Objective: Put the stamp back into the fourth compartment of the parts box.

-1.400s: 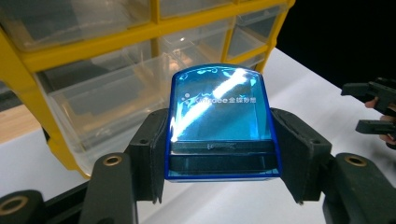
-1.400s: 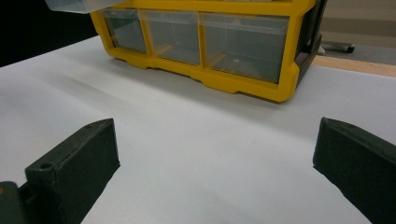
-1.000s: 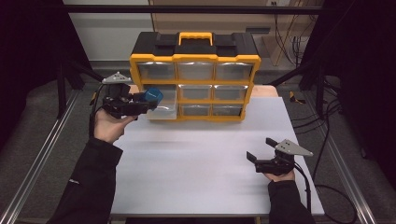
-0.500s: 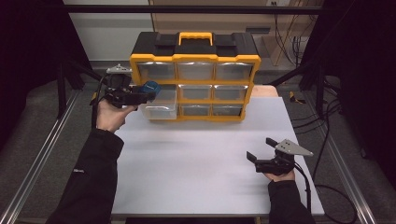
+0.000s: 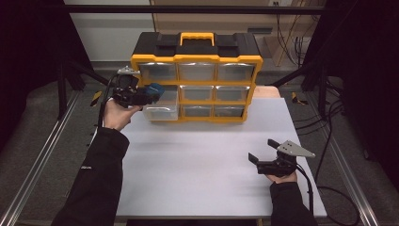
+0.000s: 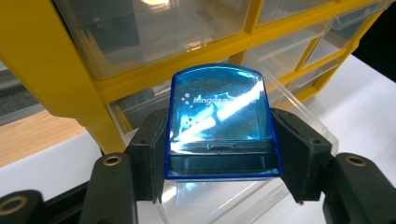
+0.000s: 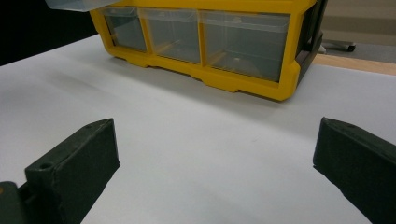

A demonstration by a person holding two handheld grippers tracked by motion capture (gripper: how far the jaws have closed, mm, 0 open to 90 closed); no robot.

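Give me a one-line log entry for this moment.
left hand-held gripper: shut on blue box, above open drawer | right hand-held gripper: open, empty, low over table | organizer: lower-left drawer out

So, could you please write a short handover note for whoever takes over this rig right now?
Left gripper: shut on a blue translucent box, held over the pulled-out clear drawer at the left of the yellow organizer.
Right gripper: open, holding nothing, low over the white table at the near right.
Done: the drawer is open and the box is picked up and brought to it.
Left, as I read it: lower the box into the drawer, release it, then probably push the drawer shut. The other drawers look closed.
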